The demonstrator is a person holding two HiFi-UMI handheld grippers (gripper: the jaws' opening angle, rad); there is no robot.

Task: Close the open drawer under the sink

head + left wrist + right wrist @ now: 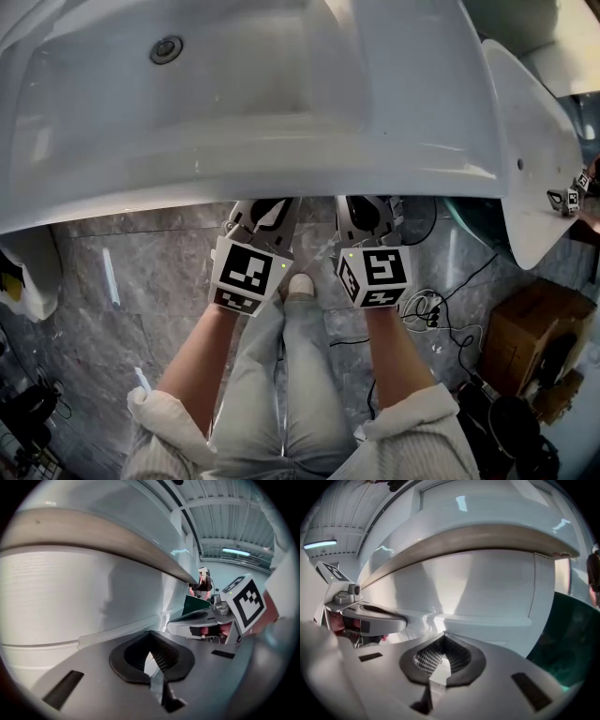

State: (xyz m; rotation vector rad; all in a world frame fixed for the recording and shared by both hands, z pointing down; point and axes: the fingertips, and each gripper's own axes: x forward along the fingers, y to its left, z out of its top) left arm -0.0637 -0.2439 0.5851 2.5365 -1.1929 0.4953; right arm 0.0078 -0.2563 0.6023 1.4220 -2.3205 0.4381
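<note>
– Two grippers in the head view: your left gripper (261, 217) and right gripper (367, 220) sit side by side, noses tucked under the front rim of the sink (281, 183). Can you see the drawer from up there?
– No, the sink covers it. Go to the left gripper view.
– Left fingers are together, nothing between them. The tip sits at a white face under the rim, which I take for the drawer (70, 602). Touching or just short, can't tell.
– Right gripper view?
– Same. Fingers closed and empty, nosed up to that white front, near a ledge (483, 619) running across it.
– Which step is this?
– My read: the push itself, both tips used as bumpers. Can't tell how far out the drawer stands.
– Next move?
– Drive both forward, level and together, so it doesn't rack. Stop when the front goes flush.
</note>
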